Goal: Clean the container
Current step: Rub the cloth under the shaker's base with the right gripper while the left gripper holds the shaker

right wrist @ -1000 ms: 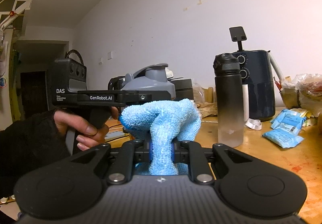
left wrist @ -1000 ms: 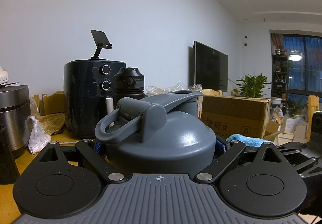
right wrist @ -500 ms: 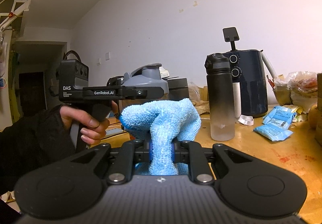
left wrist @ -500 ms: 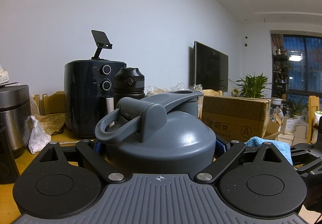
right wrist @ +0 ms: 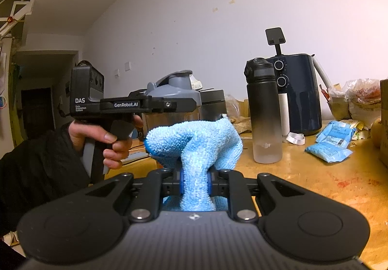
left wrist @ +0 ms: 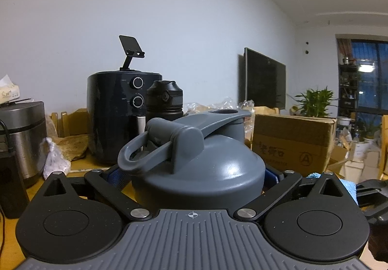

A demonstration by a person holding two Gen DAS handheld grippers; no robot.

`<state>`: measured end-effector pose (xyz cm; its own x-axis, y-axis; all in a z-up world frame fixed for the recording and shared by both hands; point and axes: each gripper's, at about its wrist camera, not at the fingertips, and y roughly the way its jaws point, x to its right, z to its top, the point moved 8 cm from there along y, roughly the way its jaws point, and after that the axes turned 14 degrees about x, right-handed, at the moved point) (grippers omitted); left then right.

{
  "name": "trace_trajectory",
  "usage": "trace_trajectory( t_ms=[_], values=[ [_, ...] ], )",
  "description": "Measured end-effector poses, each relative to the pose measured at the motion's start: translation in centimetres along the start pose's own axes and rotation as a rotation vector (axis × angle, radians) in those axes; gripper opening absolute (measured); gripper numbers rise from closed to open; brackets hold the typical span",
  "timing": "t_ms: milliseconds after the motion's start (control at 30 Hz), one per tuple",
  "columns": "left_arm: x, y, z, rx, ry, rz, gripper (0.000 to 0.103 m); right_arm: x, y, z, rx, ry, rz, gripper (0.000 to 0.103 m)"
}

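Observation:
A shaker bottle with a grey flip-top lid [left wrist: 201, 168] fills the middle of the left wrist view. My left gripper [left wrist: 194, 172] is shut on its body just under the lid. From the right wrist view the same bottle [right wrist: 174, 92] is held up level in the left gripper [right wrist: 169, 105], gripped by a person's hand [right wrist: 114, 141]. A bunched light-blue cloth [right wrist: 194, 141] sticks up from my right gripper [right wrist: 195, 180]. Its jaws are opening slightly, but the pads still pinch the cloth. The cloth [left wrist: 346, 185] also shows low at the right of the left wrist view.
On the wooden table [right wrist: 315, 185] stand a black water bottle [right wrist: 264, 112] and a dark air fryer [right wrist: 298, 90]. Blue packets [right wrist: 327, 151] lie to the right. A cardboard box [left wrist: 291, 141] and a steel cooker [left wrist: 21, 136] flank the shaker.
In the left wrist view the blue cloth and right gripper have slid right and a little lower. The left gripper and shaker bottle have stayed put.

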<state>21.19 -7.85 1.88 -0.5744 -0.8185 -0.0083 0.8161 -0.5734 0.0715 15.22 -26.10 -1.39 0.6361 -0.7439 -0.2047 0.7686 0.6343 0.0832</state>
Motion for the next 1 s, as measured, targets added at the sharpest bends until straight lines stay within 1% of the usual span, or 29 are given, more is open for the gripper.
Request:
trace_trajectory(
  t_ms=[300,467,633,800,1000],
  values=[
    [0.7,-0.1,0.2,0.006,0.018,0.099,0.103,0.1,0.0,-0.4,-0.009,0.007,-0.009,0.014],
    [0.8,0.1,0.2,0.009,0.01,0.197,0.103,0.2,0.1,-0.5,-0.015,0.011,-0.012,0.014],
    [0.9,0.0,0.3,0.024,0.008,0.275,0.103,0.2,0.1,-0.7,-0.018,0.015,-0.012,0.014],
    [1.0,0.0,0.7,0.051,-0.014,0.362,0.103,0.2,0.1,-0.8,-0.02,0.018,-0.016,0.014],
    [1.3,0.1,0.9,0.056,-0.009,0.461,0.103,0.2,0.1,-0.9,-0.022,0.021,-0.018,0.014]
  ],
)
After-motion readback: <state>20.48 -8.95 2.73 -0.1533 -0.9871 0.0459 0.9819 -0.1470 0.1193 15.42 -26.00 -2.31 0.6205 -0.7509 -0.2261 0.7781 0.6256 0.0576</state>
